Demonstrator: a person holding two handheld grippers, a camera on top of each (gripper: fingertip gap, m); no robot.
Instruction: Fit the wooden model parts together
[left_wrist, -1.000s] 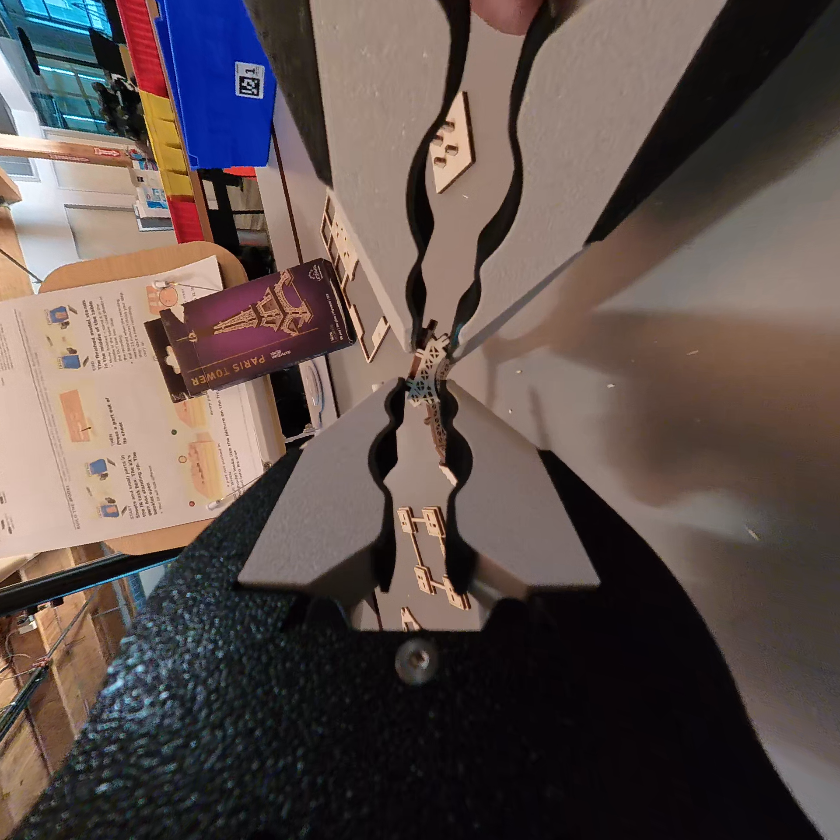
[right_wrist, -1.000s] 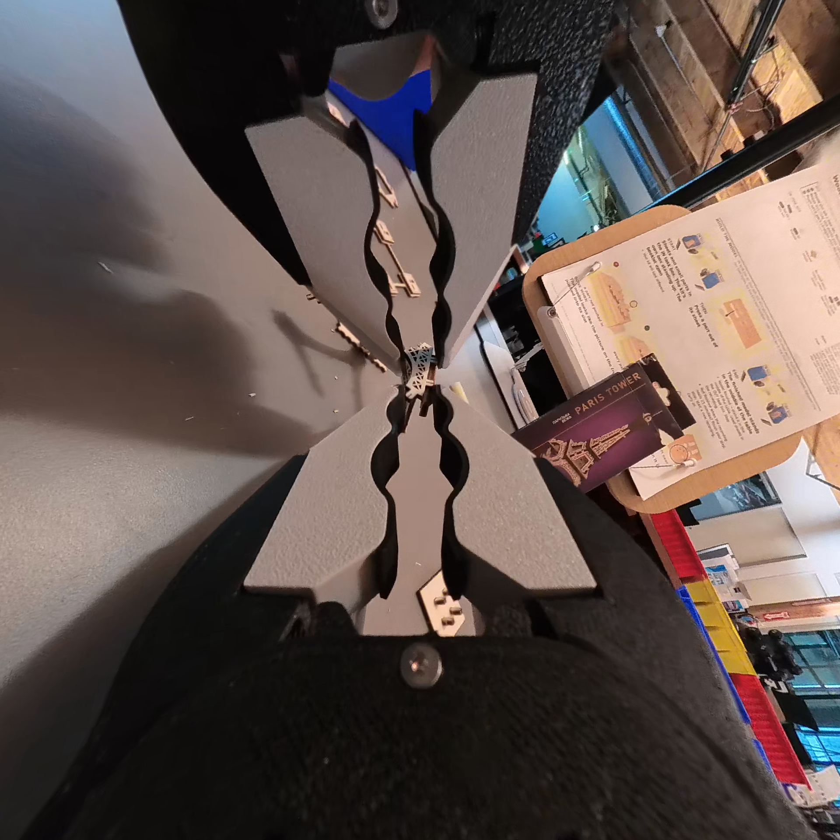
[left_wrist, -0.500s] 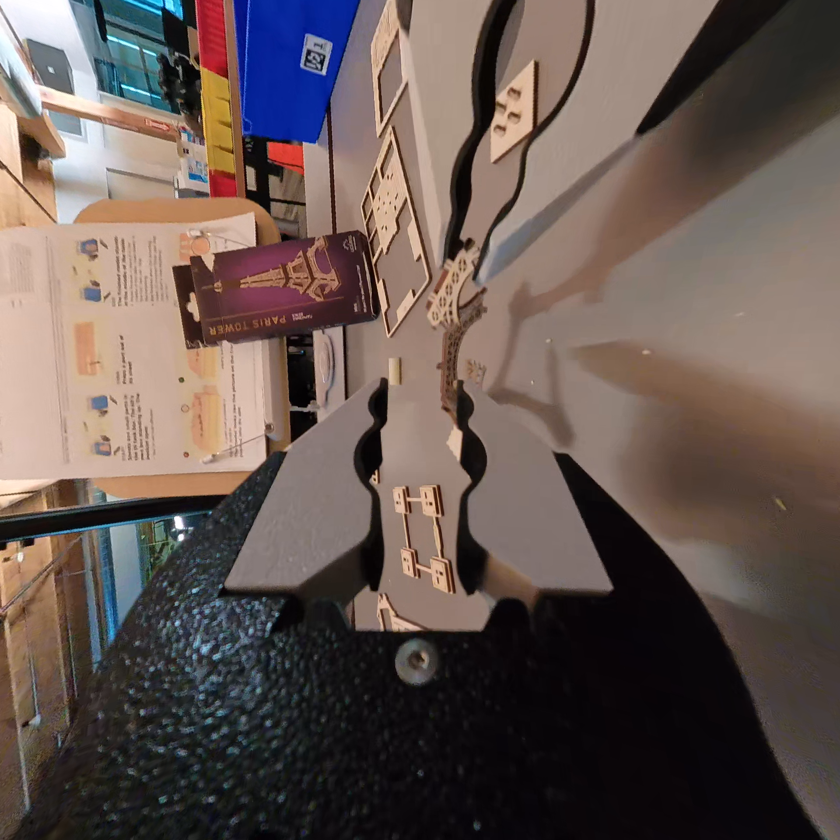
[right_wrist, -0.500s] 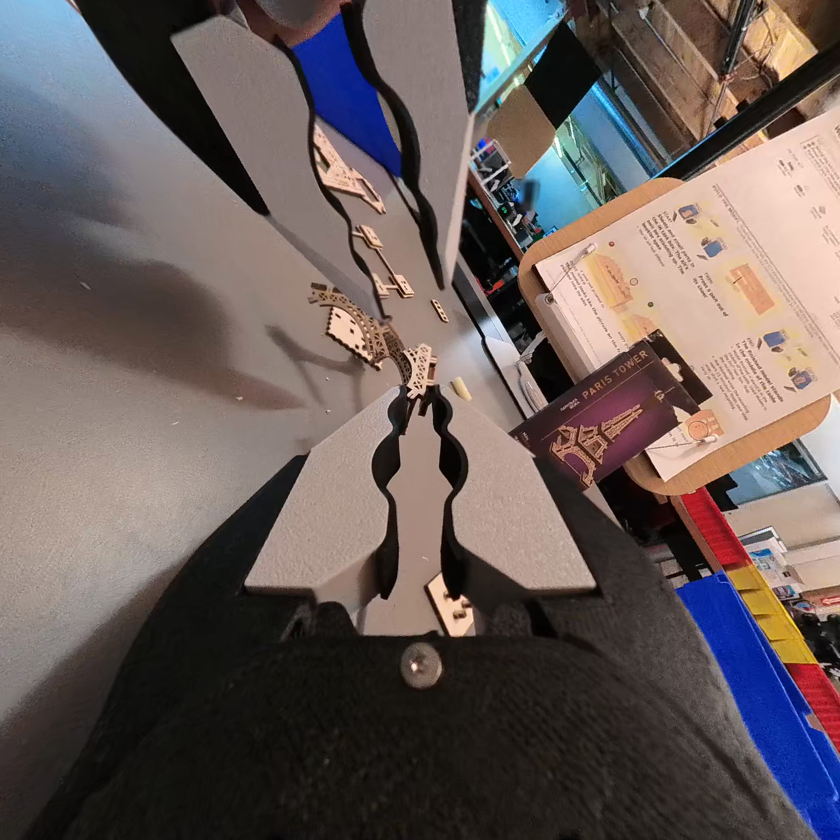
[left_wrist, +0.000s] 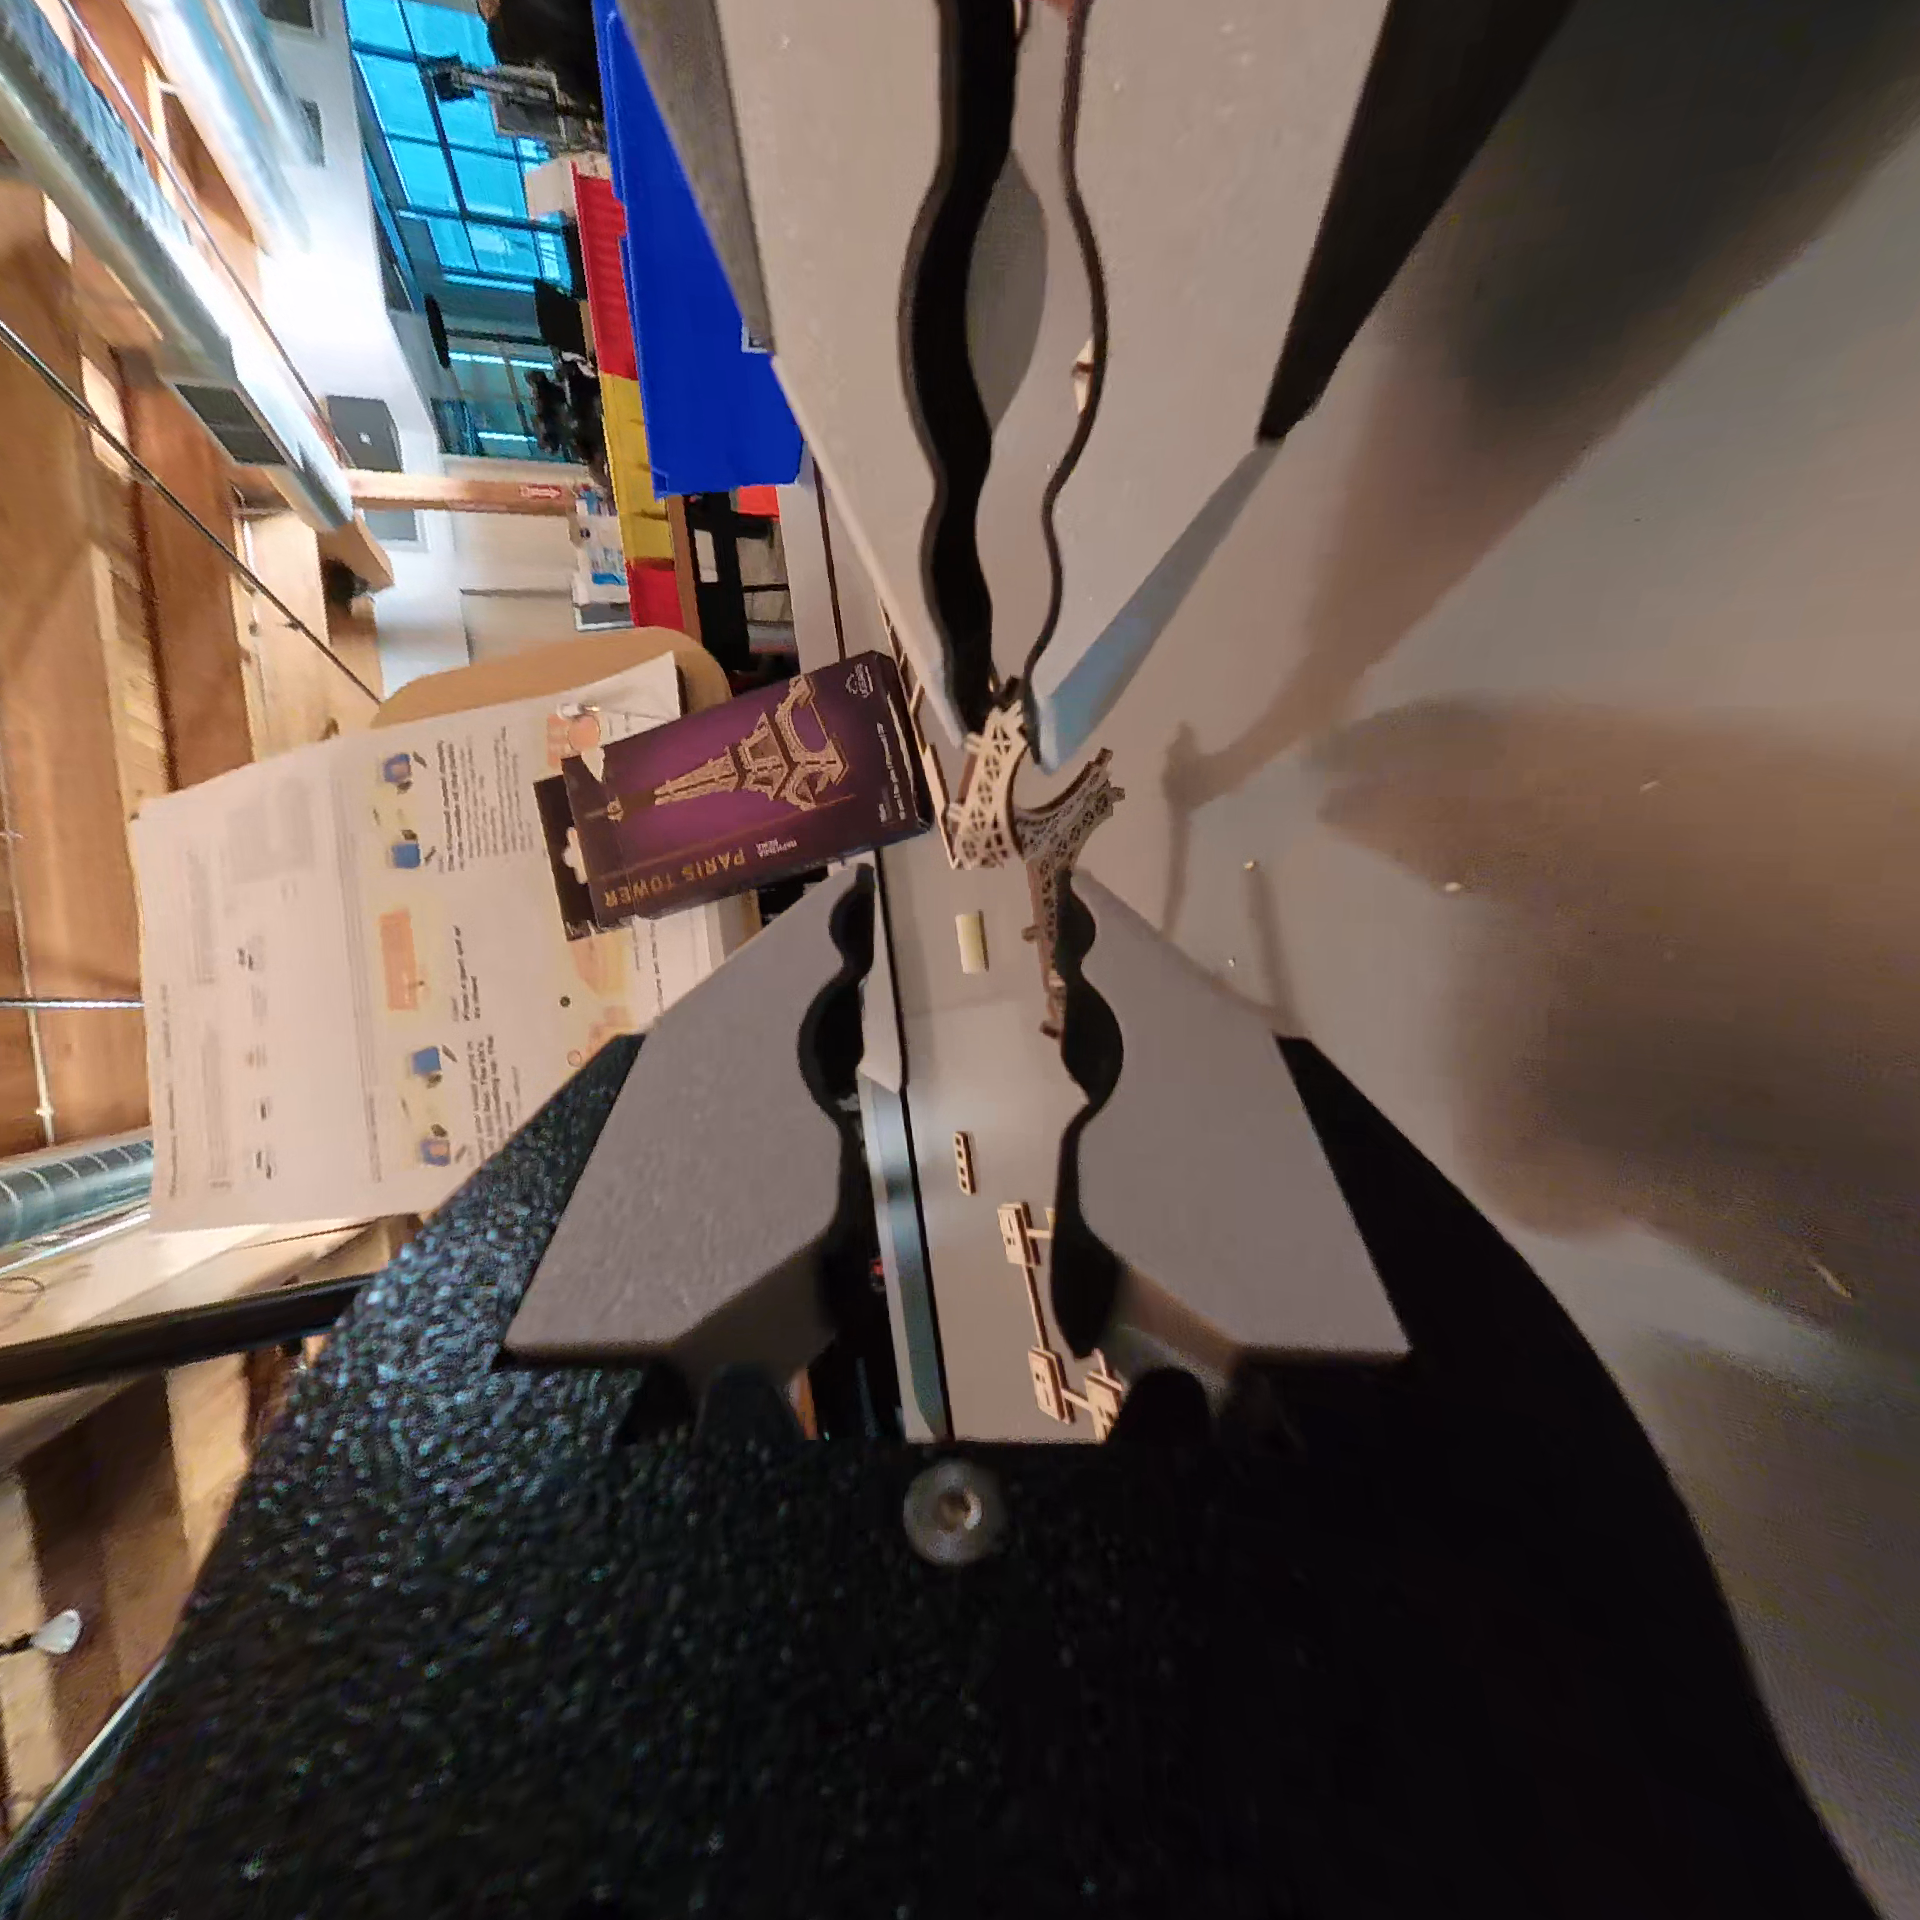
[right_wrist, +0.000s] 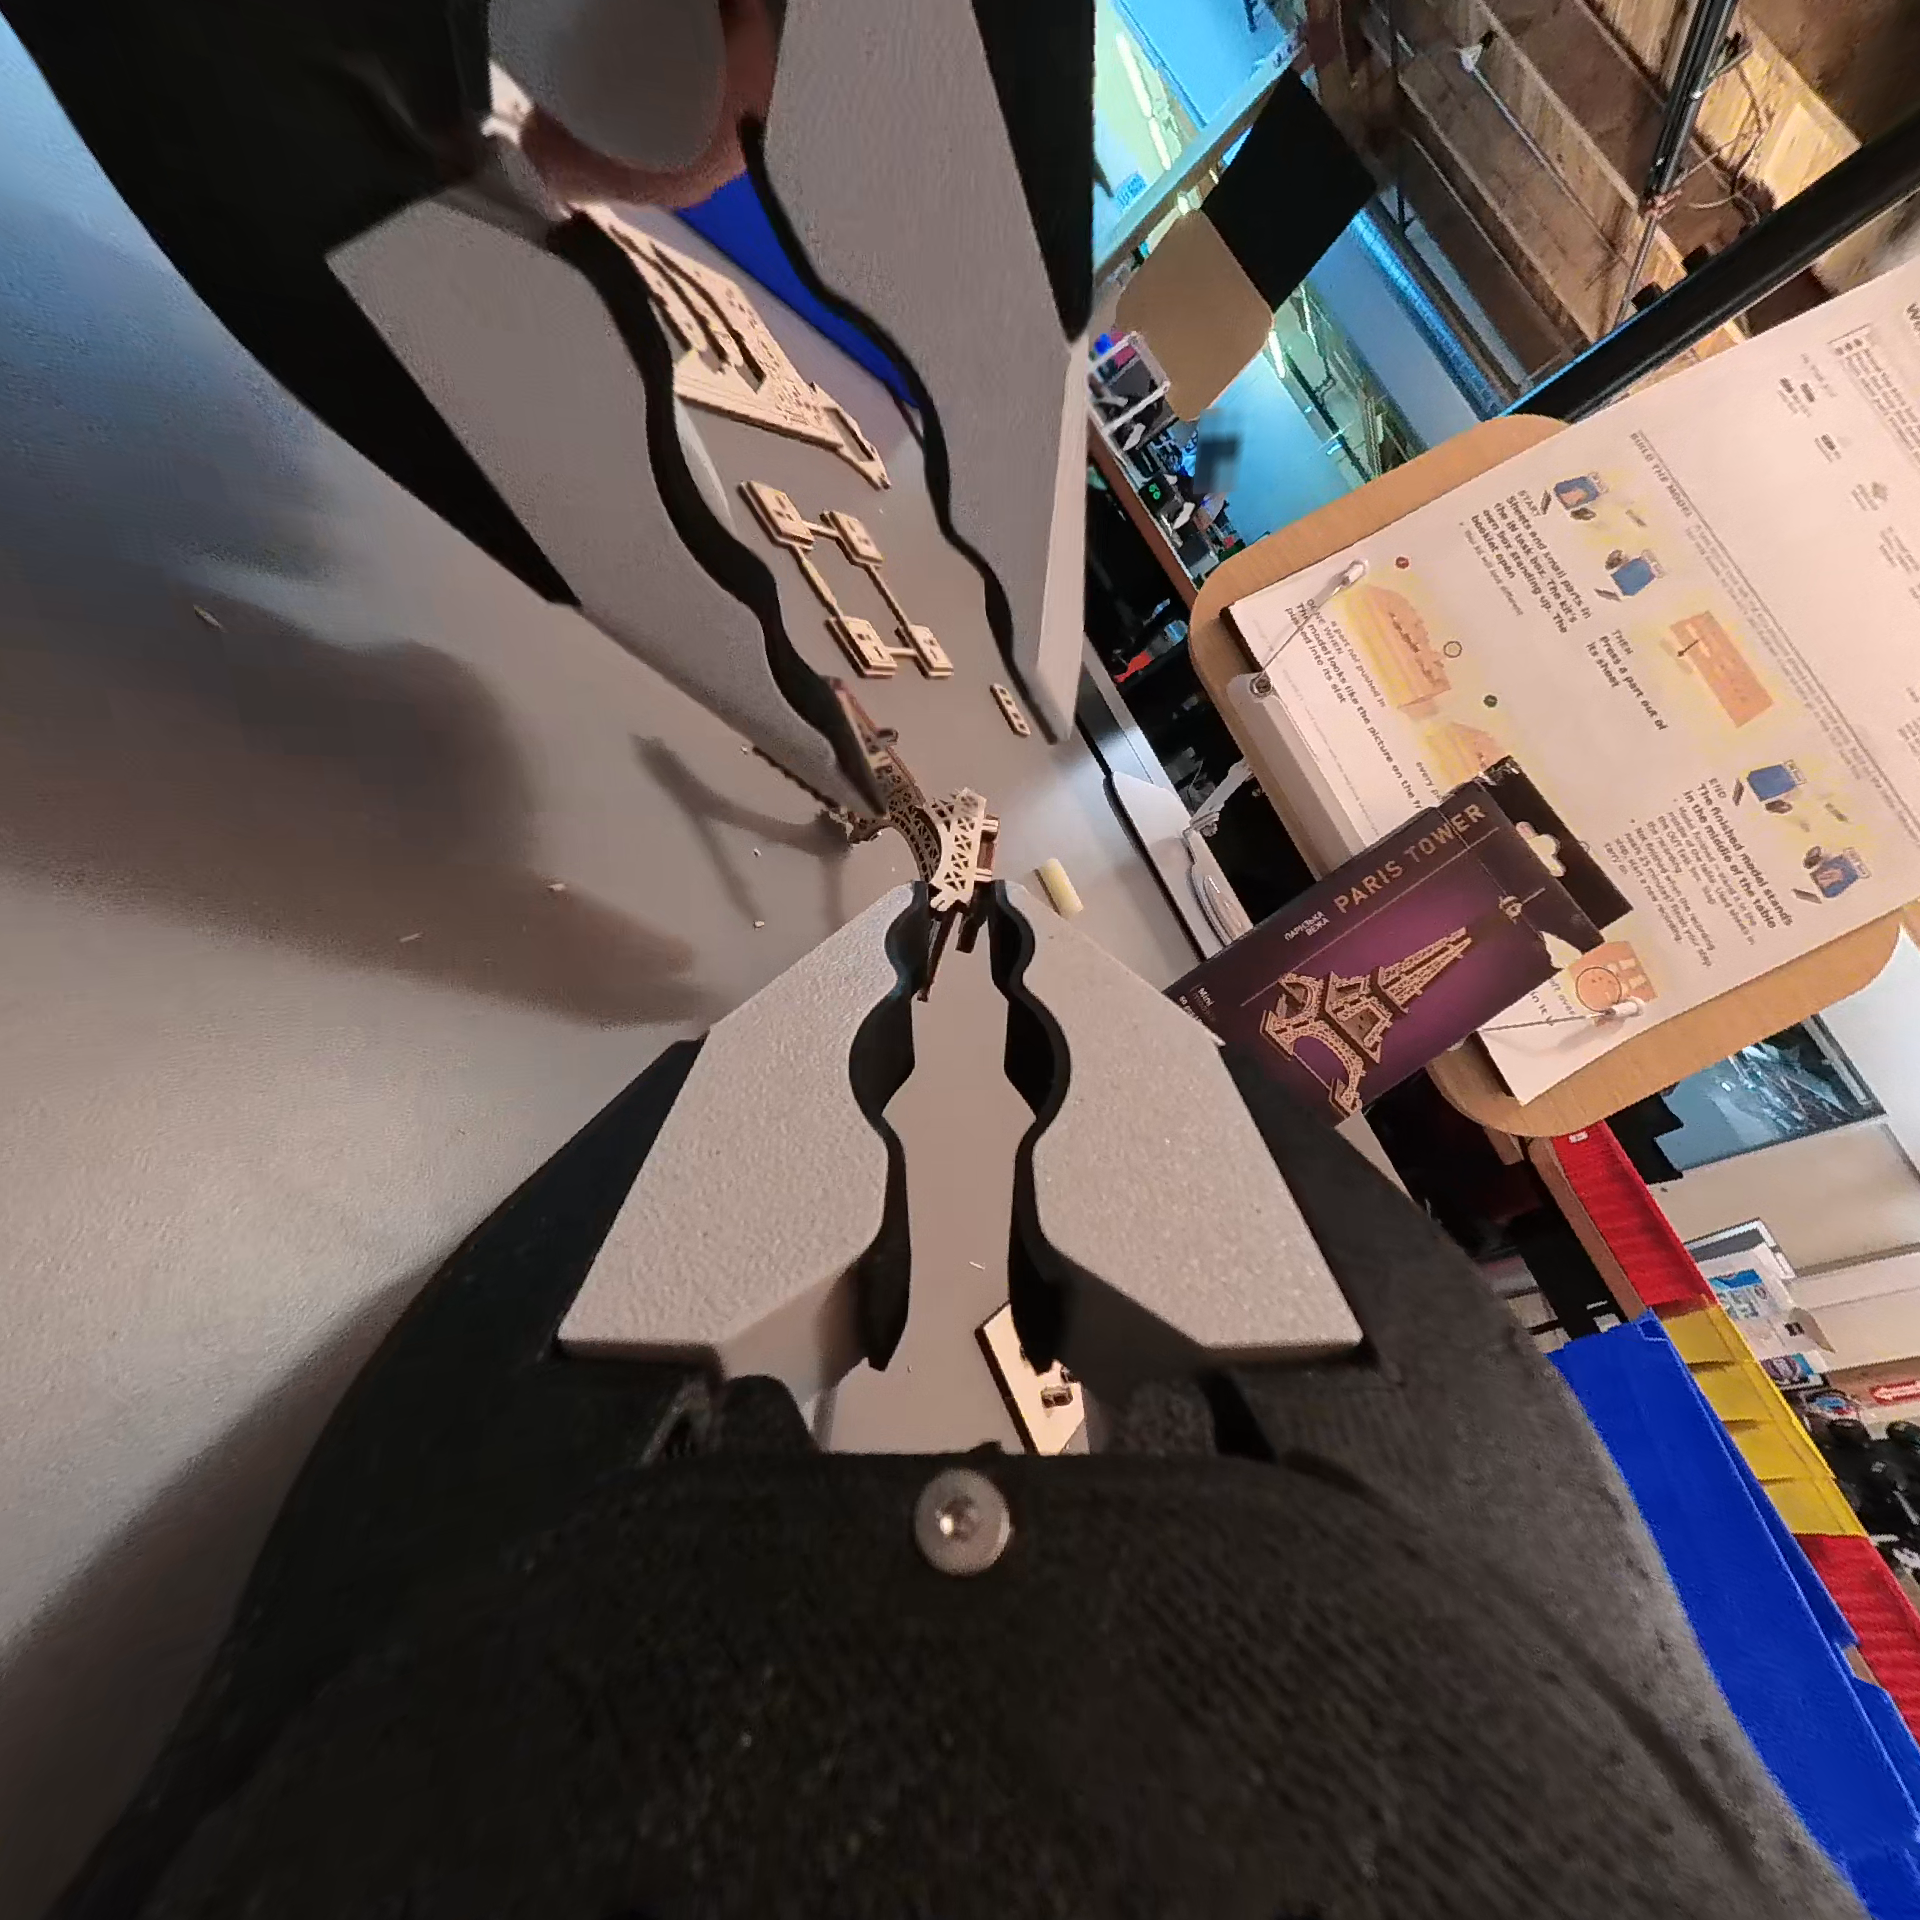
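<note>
Grey and matte, our bench (left_wrist: 1662, 935) runs past both cameras, with a workshop of timber beams and blue windows behind it. We hold two tools.

Our right tool (right_wrist: 956, 914) is pinched shut on one latticed wooden tower piece (right_wrist: 951, 842), gripping it at the very fingertips. That piece joins a second latticed leg section (right_wrist: 883, 774), which trails off toward the bench and toward our other tool. In the left wrist view the same joined assembly (left_wrist: 1023, 810) hangs between the two tools, above the bench surface.

Our left tool (left_wrist: 971, 883) stands with its fingers spread wide; the leg section lies close along its right finger (left_wrist: 1195, 1091), and we cannot tell whether they touch.

On the bench we count one square wooden frame with four corner tabs (right_wrist: 847, 592), one larger cut-out sheet (right_wrist: 748, 364) farther off, one small slotted strip (right_wrist: 1008, 709), and one pale cream peg (right_wrist: 1058, 885) near the right tool's tips. One more flat slotted piece (right_wrist: 1029, 1387) shows between the right tool's fingers, close to its base.

Beyond the bench edge one purple model box (left_wrist: 748, 790) leans against one instruction sheet (left_wrist: 343, 977) clipped to a rounded board (right_wrist: 1662, 1070). Stacked bins in blue (right_wrist: 1745, 1538), yellow and red sit further back.
</note>
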